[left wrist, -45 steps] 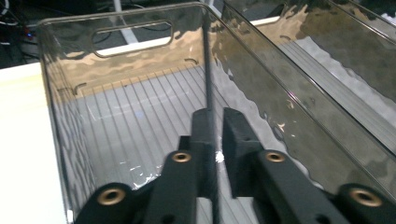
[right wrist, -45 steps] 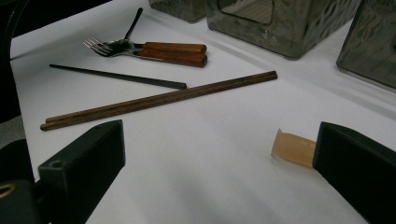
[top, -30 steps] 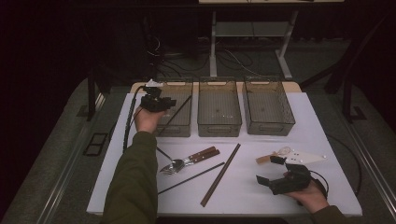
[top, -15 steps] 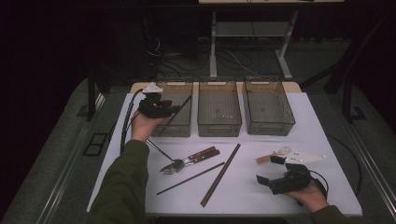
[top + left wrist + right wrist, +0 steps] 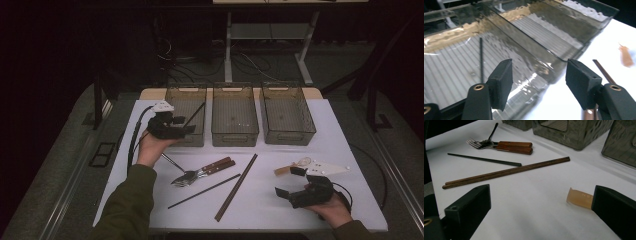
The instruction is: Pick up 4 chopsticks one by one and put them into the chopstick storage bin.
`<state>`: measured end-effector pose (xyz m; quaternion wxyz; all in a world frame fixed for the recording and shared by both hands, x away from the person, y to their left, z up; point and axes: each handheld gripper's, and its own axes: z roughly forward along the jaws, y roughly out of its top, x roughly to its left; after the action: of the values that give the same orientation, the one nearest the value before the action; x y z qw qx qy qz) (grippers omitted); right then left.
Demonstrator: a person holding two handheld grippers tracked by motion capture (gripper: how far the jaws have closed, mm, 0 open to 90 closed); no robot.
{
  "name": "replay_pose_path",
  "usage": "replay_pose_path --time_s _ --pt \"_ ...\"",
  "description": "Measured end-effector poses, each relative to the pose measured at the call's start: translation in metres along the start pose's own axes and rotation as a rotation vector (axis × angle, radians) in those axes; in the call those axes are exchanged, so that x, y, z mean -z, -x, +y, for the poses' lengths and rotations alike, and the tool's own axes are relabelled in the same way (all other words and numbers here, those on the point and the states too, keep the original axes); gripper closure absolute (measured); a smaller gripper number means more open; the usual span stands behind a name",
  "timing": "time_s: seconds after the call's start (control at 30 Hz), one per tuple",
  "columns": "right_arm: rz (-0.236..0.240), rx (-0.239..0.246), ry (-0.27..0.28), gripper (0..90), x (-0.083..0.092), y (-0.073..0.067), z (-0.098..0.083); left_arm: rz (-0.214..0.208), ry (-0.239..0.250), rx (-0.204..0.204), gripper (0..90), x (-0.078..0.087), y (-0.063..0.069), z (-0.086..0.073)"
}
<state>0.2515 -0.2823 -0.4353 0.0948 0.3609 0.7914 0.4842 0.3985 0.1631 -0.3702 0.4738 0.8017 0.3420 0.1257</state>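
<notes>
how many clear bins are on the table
3, side by side at the table's far edge: left bin, holding a dark stick, by the left gripper; middle bin; right bin.

Open right gripper (image 5: 541,207) over white table (image 5: 536,192); brown chopsticks (image 5: 506,173), black chopstick (image 5: 484,159), forks (image 5: 499,145), tan piece (image 5: 579,198).
</notes>
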Motion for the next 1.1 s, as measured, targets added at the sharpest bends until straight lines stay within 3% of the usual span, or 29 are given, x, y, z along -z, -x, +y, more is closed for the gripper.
replay_pose_path --time_s 0.17,0.37,0.53,0.67,1.1 --pt "-0.004 -0.001 0.000 2.4 0.000 0.001 0.000 -0.016 -0.008 -0.027 34.5 0.006 0.013 -0.009" --pt "-0.010 -0.002 -0.004 2.4 -0.001 0.001 0.000 -0.058 -0.001 -0.029 32.2 0.012 0.027 -0.019" --pt "-0.010 -0.003 -0.001 2.4 0.000 0.002 -0.001 -0.081 -0.014 -0.036 29.2 0.012 0.039 -0.031" --pt "-0.007 0.000 0.000 2.4 -0.001 0.002 -0.001 -0.094 -0.037 -0.069 27.8 0.012 0.051 -0.039" --pt "0.000 0.011 -0.028 2.4 -0.008 0.007 -0.001 -0.162 -0.074 -0.116 26.4 0.010 0.084 -0.060"
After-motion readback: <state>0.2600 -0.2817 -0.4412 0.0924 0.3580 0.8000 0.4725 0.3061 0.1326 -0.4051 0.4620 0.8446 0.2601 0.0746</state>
